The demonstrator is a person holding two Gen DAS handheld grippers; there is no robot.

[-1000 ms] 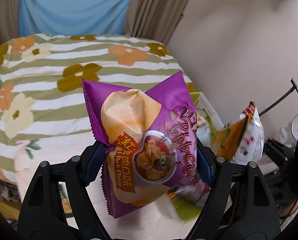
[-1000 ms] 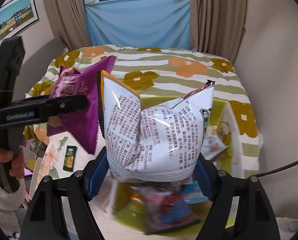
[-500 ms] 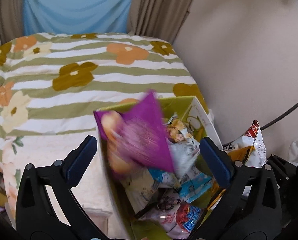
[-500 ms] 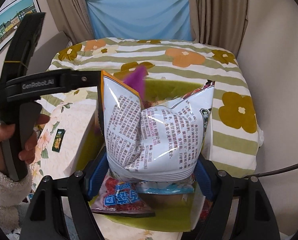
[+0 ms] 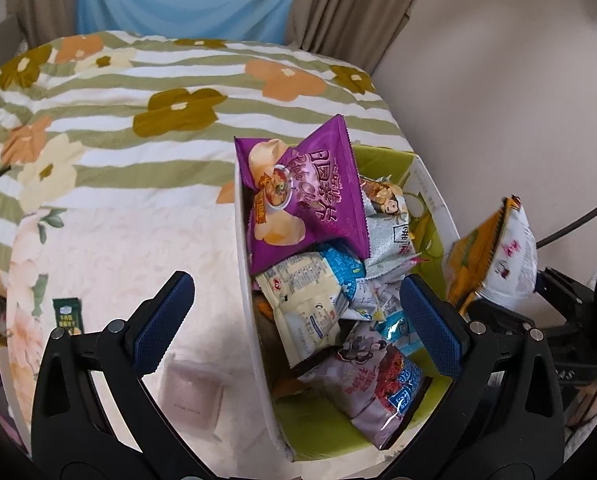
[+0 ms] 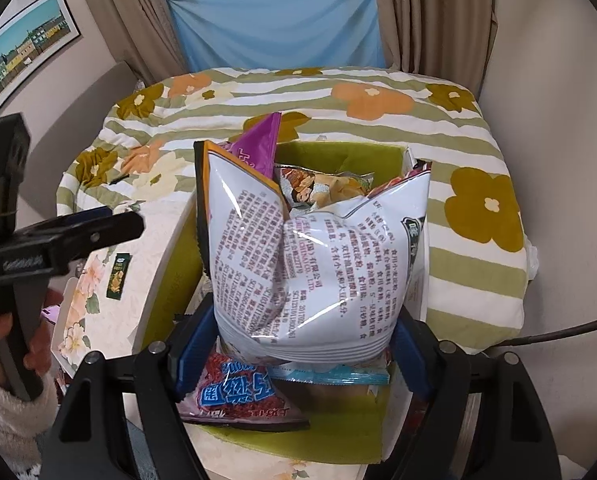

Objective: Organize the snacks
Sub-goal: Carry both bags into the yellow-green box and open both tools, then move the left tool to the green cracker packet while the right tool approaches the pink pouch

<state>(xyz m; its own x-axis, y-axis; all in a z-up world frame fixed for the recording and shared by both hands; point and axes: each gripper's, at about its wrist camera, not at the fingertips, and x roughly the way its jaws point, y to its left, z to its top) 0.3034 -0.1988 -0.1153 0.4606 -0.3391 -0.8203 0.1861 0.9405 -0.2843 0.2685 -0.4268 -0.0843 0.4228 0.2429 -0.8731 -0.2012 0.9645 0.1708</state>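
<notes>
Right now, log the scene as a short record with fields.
box: green box, on the bed, full of snack packets
purple chip bag: lying on top of the pile at the far end
left gripper: open, nothing between the jaws
right gripper: shut on the white snack bag, above the box
left outside: small dark green packet on the bed

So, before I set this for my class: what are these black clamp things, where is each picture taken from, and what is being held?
No robot here: a person holds a two-finger gripper in each hand, each with its own camera looking along its fingers. In the left view, the left gripper is open and empty; its jaws have just been opening, and the purple bag lies in the green box of snacks. In the right view, the right gripper squeezes a white bag over that box. A small green packet lies on the cloth beside it.
</notes>
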